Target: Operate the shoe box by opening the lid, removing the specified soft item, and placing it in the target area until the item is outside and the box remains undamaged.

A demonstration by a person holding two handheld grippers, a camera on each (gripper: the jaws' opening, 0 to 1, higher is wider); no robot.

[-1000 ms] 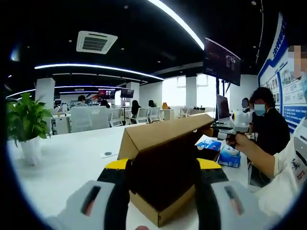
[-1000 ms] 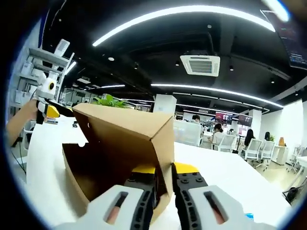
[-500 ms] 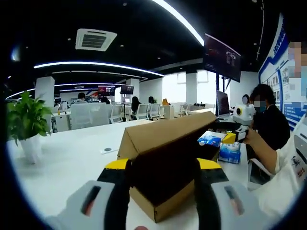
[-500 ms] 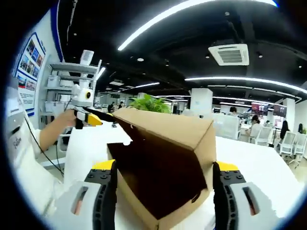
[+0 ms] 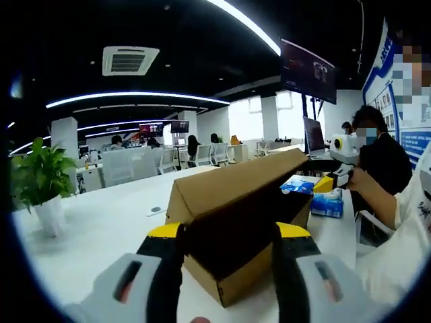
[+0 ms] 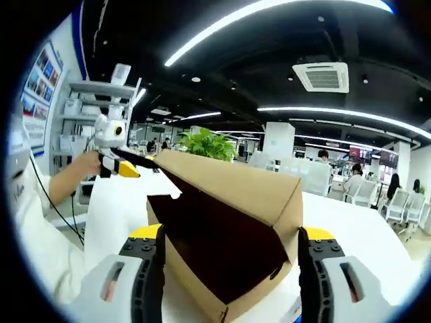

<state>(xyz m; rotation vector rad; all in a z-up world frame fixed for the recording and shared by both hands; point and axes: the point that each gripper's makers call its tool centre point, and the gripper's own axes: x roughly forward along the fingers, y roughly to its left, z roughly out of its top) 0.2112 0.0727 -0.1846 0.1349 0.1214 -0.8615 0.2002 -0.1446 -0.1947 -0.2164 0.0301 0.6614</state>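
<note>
Office lighting ran in long strips over a white tabletop (image 5: 101,229), where the cardboard shoe box (image 5: 236,222) sat with its lid (image 6: 232,185) part-raised and tilted. Seen from the left gripper (image 5: 227,269), the box stood just ahead, between its widely spread fingers (image 5: 165,266), which gripped nothing. The right gripper (image 6: 229,269) faced the box from the opposite side, its fingers (image 6: 151,266) also wide and empty, flanking the dark opening under the lid. Whether either touched the cardboard could not be told. Beyond the far right end of the box in the left gripper view lay blue soft packets (image 5: 295,184), near the right gripper as it appeared there with the person's hand (image 5: 360,182); whether they were the specified soft item was unclear, and the box interior was too dark to read.

Judging from this, the lid was not yet fully open. Doing it well would mean steadying the box body with one gripper, pinching only the lid's free edge with the other, and swinging it along its hinge without creasing the cardboard.
</note>
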